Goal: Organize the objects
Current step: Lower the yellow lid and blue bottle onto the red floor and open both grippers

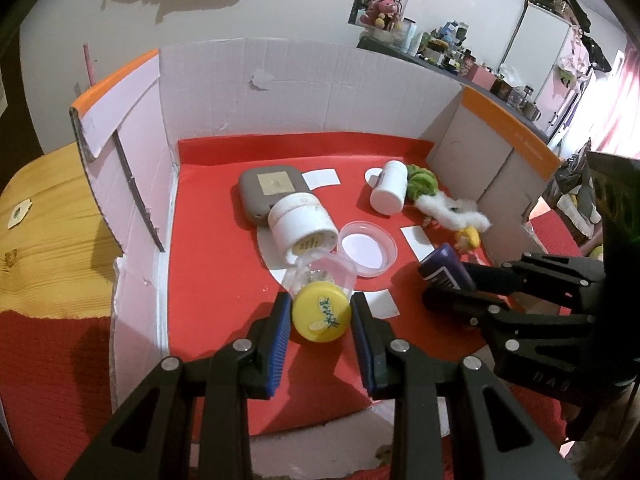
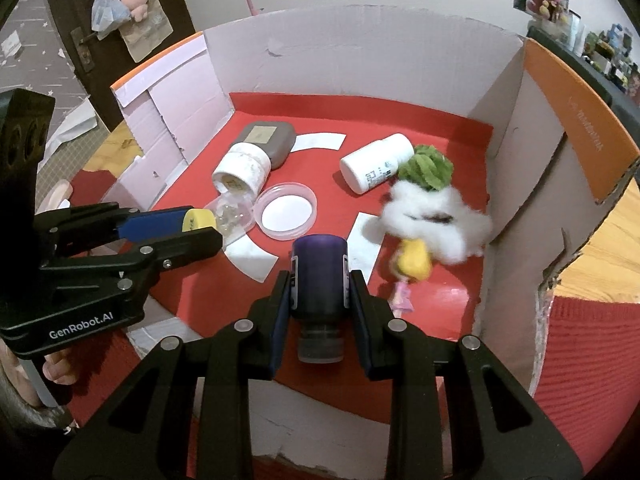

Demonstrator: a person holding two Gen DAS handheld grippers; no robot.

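Observation:
My left gripper (image 1: pixel 320 312) is shut on a clear jar with a yellow lid (image 1: pixel 321 312), lid towards the camera, low over the red floor of the cardboard box (image 1: pixel 212 280). It also shows in the right wrist view (image 2: pixel 200 224). My right gripper (image 2: pixel 319 284) is shut on a purple bottle (image 2: pixel 319 280), its cap towards the camera; it also shows in the left wrist view (image 1: pixel 446 272). On the red floor lie a white jar on its side (image 1: pixel 302 226), a clear round lid (image 1: pixel 366 248), a grey case (image 1: pixel 272 190) and a white bottle (image 1: pixel 390 190).
A fluffy white and green toy (image 2: pixel 432 204) and a small yellow-haired doll (image 2: pixel 412 268) lie at the box's right side. White paper patches (image 1: pixel 320 178) mark the red floor. Cardboard walls (image 1: pixel 280 92) enclose the back and sides. A wooden table (image 1: pixel 48 232) lies left.

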